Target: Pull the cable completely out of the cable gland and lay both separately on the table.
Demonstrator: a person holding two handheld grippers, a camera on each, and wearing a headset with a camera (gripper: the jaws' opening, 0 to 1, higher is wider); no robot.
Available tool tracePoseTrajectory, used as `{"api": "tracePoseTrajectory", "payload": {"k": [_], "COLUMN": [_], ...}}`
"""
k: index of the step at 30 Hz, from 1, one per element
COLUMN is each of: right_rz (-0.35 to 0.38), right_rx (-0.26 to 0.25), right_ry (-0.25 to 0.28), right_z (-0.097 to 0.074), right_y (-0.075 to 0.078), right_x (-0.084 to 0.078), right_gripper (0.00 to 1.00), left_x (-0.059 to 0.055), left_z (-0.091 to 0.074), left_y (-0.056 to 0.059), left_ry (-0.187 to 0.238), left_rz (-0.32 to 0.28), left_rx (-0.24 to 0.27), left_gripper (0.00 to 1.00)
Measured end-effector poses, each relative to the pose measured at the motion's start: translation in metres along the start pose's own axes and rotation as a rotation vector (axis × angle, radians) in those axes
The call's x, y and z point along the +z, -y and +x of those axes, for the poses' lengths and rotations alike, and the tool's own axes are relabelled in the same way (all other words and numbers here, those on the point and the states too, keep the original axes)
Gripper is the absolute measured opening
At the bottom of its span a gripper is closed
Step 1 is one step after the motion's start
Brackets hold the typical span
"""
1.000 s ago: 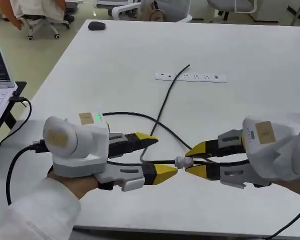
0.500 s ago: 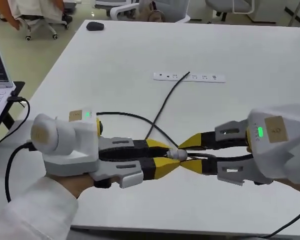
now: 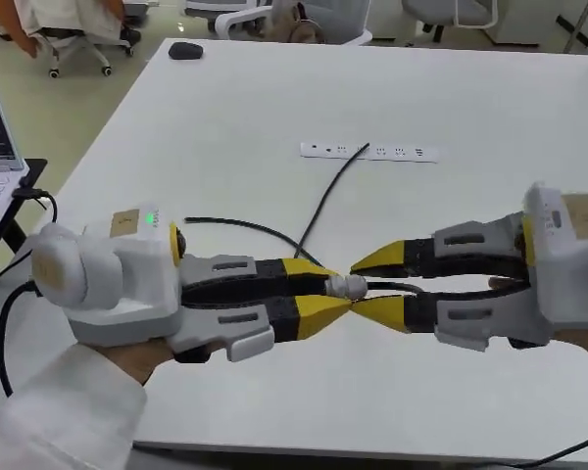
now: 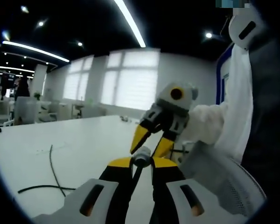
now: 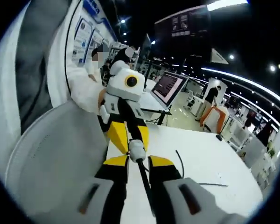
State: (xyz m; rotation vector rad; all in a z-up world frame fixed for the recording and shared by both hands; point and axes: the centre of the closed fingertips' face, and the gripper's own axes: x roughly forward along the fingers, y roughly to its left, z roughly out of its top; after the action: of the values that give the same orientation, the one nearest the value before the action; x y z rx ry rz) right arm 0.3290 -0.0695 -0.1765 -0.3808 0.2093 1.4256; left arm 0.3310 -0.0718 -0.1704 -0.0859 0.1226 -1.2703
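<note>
The cable gland (image 3: 350, 287), held over the near table (image 3: 274, 392), is pinched in the clenched left gripper (image 3: 338, 291), its axis left-to-right, while the cable (image 3: 412, 288) runs rightward between the spread jaws of the right gripper (image 3: 357, 286), slack lying beyond toward the power strip (image 3: 372, 151).

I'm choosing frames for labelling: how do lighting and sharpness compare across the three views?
Head view: even, soft light on the table, faint shadows, cable gland sharp. Left gripper view: fisheye bend, windows blown out, ceiling dark, gland slightly soft. Right gripper view: stronger fisheye bend, strip light glaring, lower edge blurred.
</note>
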Motion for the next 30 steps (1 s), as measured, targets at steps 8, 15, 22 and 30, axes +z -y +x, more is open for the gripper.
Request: {"api": "tracePoseTrajectory", "payload": {"k": [8,15,22,30], "right_rz": [0.3,0.292,0.268,0.259], "right_rx": [0.108,0.14,0.156,0.175], "right_ry": [0.188,0.208,0.202,0.201], "right_z": [-0.015,-0.018,-0.015,-0.017], "right_y": [-0.003,-0.006,-0.01,-0.016], "right_x": [0.021,0.023,0.022,0.024], "right_gripper": [0.23,0.16,0.12,0.11], "left_x": [0.006,0.011,0.014,0.016], "left_z": [0.001,0.002,0.002,0.001], "left_y": [0.006,0.011,0.011,0.015], "left_ry": [0.022,0.048,0.066,0.065], "left_rz": [0.044,0.035,0.018,-0.05], "left_rx": [-0.029,-0.054,-0.061,-0.098], "left_gripper": [0.16,0.16,0.16,0.16]}}
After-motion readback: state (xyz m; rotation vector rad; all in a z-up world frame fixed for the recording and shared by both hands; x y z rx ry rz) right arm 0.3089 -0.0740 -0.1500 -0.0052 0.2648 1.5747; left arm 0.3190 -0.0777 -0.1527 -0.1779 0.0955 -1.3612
